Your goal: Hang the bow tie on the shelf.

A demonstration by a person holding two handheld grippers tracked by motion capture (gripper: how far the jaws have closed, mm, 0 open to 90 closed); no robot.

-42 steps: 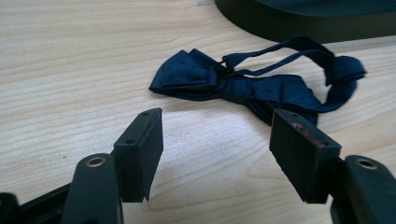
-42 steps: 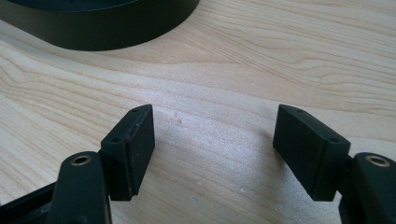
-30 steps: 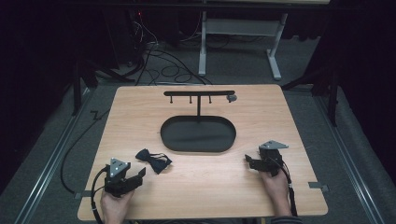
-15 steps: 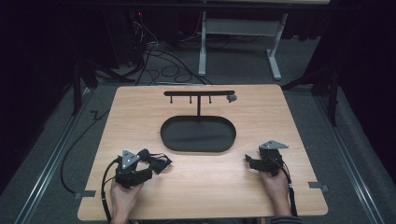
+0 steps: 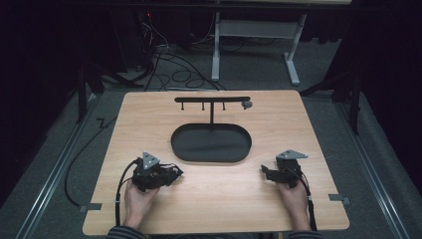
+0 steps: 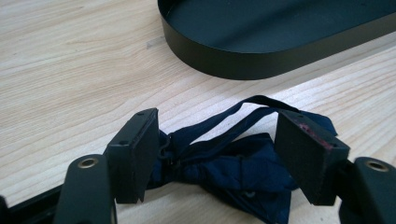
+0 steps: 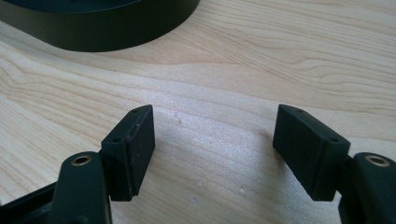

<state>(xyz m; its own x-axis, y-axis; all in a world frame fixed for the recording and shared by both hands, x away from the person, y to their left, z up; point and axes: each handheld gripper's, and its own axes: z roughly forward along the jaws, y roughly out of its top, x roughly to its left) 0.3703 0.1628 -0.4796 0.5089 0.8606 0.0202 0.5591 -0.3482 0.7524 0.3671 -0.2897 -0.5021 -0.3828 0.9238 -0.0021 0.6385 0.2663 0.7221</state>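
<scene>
On the near left part of the pale wooden table (image 5: 298, 129), a dark navy fabric bow tie (image 6: 233, 163) lies flat with its thin strap looped out toward the black oval metal tray (image 6: 261, 60) – the tray sits at the table's middle, with a black T-shaped hanging stand (image 5: 212, 102) rising from its far edge. The left gripper (image 5: 171, 174), held in the person's left hand (image 5: 139, 196), is lowered over the bow tie; in the left gripper view its two black jaws stand wide apart, one to each side of the tie's knot, the left jaw at or just against the folded cloth and the right jaw apart from it above one wing, so nothing is gripped yet. The step in hand looks like picking up the bow tie. To do it well, the jaws should probably settle low, close on the thick centre knot (not the loose strap, which could slip free), and squeeze firmly before any lift. The right gripper (image 5: 264, 172), in the right hand (image 5: 293, 199), rests near the table's right front, well apart from the tie – its jaws are also spread wide over bare wood, holding and touching nothing.
</scene>
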